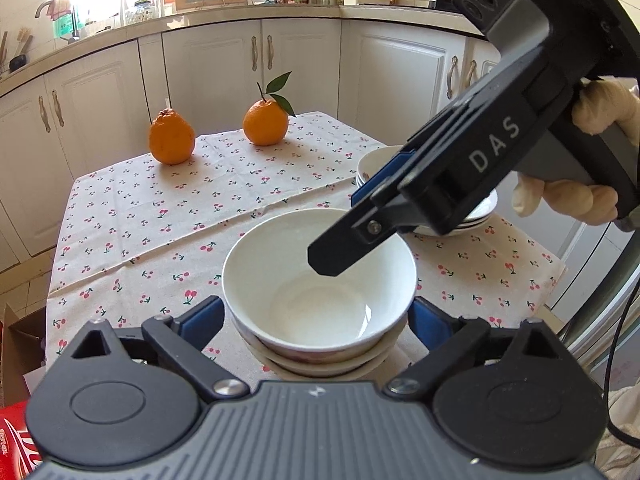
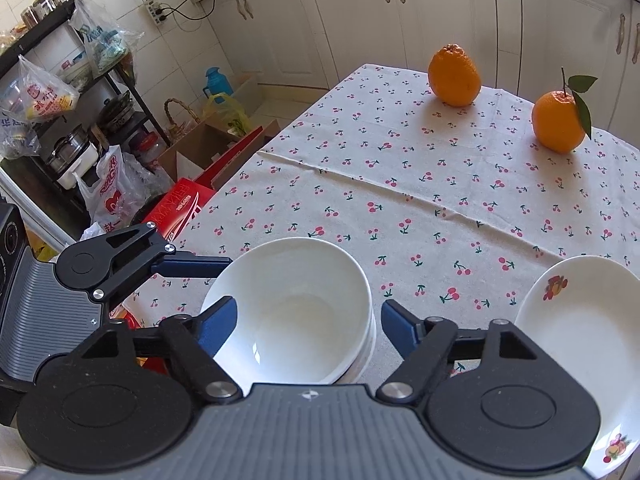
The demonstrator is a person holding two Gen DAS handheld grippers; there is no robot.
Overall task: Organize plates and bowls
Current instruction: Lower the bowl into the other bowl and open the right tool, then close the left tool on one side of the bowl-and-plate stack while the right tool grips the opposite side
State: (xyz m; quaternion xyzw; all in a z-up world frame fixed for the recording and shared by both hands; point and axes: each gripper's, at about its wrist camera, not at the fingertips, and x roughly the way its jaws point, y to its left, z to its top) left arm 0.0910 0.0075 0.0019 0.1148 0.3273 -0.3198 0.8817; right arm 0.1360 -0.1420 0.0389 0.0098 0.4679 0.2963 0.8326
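Note:
A stack of white bowls [image 1: 320,276] stands near the front edge of the table; it also shows in the right wrist view [image 2: 292,308]. My left gripper [image 1: 316,316] is open, its blue pads on either side of the stack's lower bowls. My right gripper [image 2: 308,328] is open just above the top bowl, one pad inside its rim and one outside. In the left wrist view the right gripper [image 1: 352,232] comes in from the right over the bowl. A stack of white plates [image 1: 478,212] with a fruit print lies to the right [image 2: 580,328].
Two oranges [image 1: 172,136] [image 1: 266,122] sit at the far side of the cherry-print tablecloth [image 1: 160,216]. White kitchen cabinets [image 1: 224,64] stand behind. Boxes, bags and a shelf rack [image 2: 72,120] crowd the floor left of the table.

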